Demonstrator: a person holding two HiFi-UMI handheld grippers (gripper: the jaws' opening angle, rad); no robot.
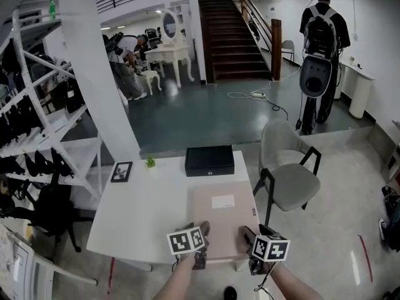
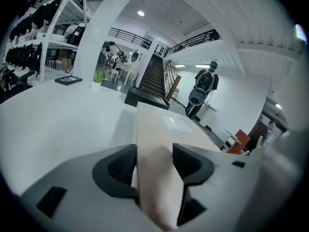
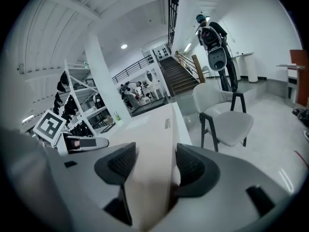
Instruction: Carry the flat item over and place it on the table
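Plainly, the white table (image 1: 144,211) is overlaid at its near right corner by a flat beige envelope (image 1: 219,220); its near edge is pinched by the left gripper (image 1: 203,230) and right gripper (image 1: 248,235), held forward side by side.

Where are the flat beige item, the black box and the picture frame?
flat beige item (image 1: 220,224), head view, middle of its top face.
black box (image 1: 209,159), head view, centre of its lid.
picture frame (image 1: 121,171), head view, centre of its front.

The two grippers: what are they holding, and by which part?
Both grip the flat beige item at its near edge, left gripper toward the left corner, right gripper toward the right.
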